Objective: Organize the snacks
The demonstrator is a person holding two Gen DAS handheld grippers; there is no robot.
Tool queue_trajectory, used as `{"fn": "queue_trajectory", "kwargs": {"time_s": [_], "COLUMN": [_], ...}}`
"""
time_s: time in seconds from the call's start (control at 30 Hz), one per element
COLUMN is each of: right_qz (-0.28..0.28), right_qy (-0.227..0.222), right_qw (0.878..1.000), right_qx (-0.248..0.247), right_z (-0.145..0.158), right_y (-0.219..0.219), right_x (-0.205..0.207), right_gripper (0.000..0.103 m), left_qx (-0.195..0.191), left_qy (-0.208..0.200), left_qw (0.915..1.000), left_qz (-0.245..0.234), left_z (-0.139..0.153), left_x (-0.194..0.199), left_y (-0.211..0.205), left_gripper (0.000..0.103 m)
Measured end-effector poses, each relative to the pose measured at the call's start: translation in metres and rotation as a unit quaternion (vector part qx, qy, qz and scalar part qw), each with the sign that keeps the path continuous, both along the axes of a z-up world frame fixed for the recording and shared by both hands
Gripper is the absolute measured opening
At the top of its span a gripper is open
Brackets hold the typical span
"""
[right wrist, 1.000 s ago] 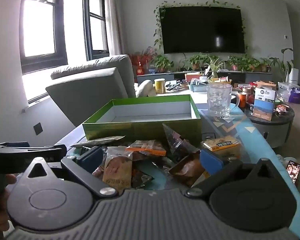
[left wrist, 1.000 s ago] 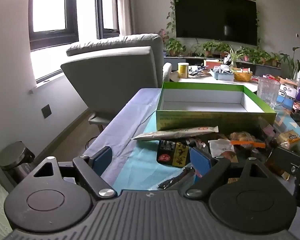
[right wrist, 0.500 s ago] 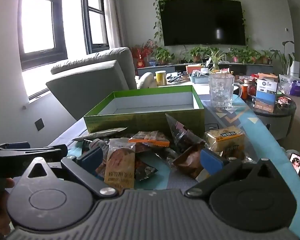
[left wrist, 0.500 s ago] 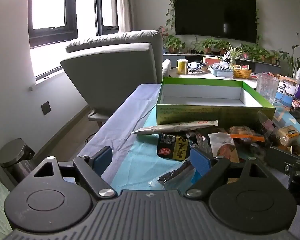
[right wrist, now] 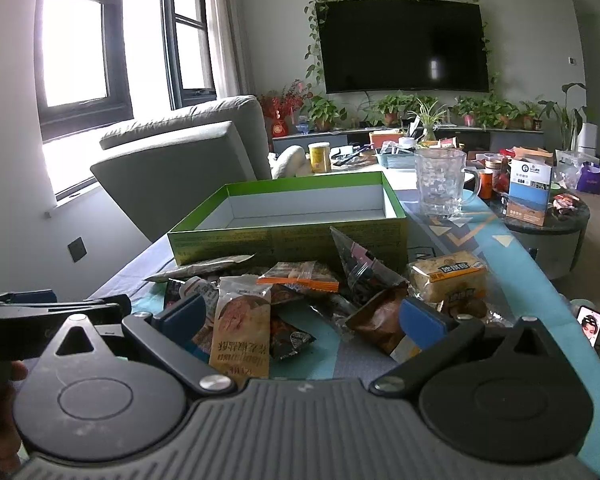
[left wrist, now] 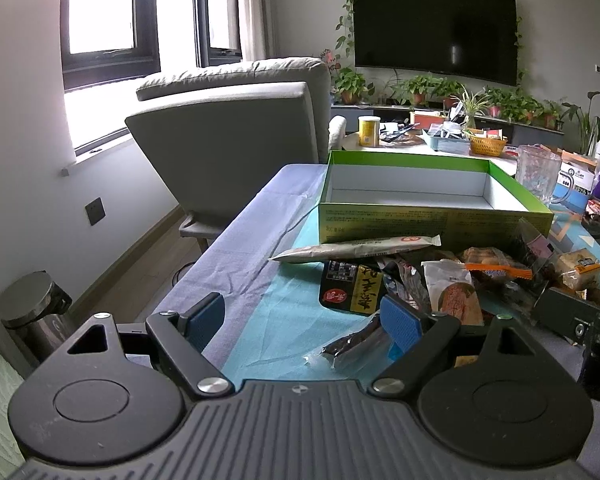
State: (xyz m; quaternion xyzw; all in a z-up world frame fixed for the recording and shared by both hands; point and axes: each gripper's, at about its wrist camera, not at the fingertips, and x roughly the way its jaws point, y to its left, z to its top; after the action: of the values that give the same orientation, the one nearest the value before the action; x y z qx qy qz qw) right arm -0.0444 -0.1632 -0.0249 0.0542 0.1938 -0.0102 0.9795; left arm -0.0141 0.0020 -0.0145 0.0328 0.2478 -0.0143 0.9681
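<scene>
An empty green box (left wrist: 428, 222) (right wrist: 284, 236) with a white inside stands on the table beyond a heap of snack packets. In the left wrist view a long beige stick pack (left wrist: 356, 247), a black-and-yellow packet (left wrist: 352, 289) and a clear wrapped dark sausage (left wrist: 356, 346) lie in front. My left gripper (left wrist: 304, 320) is open above the blue cloth, its right pad beside the sausage. My right gripper (right wrist: 300, 316) is open over the heap, with a white-and-orange packet (right wrist: 242, 328) and a brown pouch (right wrist: 376, 320) between its fingers. A yellow cake pack (right wrist: 446, 280) lies to the right.
A glass mug (right wrist: 440, 186) stands right of the box. A grey armchair (left wrist: 236, 136) sits past the table's left edge, a metal bin (left wrist: 32, 304) on the floor. A cluttered white table (left wrist: 432, 140) and a round side table (right wrist: 548, 220) lie beyond.
Both grippers have drawn back and risen slightly, so the heap of snacks and the box sit a little lower in each view. Both stay open and nothing was picked up.
</scene>
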Motion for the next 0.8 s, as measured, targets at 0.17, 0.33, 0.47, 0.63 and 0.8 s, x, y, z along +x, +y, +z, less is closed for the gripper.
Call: {"fn": "queue_trajectory", "kwargs": {"time_s": [0.17,0.33,0.47,0.63,0.8], "right_qz": [-0.003,-0.002,-0.003,-0.003,-0.005], "right_qy": [0.001,0.002,0.003,0.003,0.006], "right_qw": [1.0,1.0,1.0,1.0,1.0], "right_qx": [0.001,0.0,0.001,0.002,0.0], "right_z": [0.0005,0.0009,0.0006,0.0006,0.0006], "right_y": [0.0,0.0006,0.0005,0.0011,0.0009], "right_x": [-0.0004,-0.0008,-0.0006,-0.001,-0.0007], "right_gripper": [0.061,0.061,0.061,0.061,0.061], "left_qx": [-0.001,-0.002,-0.001,-0.003,-0.004], "left_qy": [0.006,0.009,0.011,0.013,0.013], "left_qw": [1.0,0.9999,0.9999,0.9999,0.9999], "left_qz": [0.001,0.003,0.004,0.008,0.008], "left_z": [0.0005,-0.0008,-0.0014,-0.0016,-0.0015], "left_x": [0.0073,0.0068,0.0061,0.008,0.0073], "left_y": [0.0046,0.0056,0.0055,0.0073,0.0081], "left_gripper": [0.084,0.084,0.084,0.084,0.084]}}
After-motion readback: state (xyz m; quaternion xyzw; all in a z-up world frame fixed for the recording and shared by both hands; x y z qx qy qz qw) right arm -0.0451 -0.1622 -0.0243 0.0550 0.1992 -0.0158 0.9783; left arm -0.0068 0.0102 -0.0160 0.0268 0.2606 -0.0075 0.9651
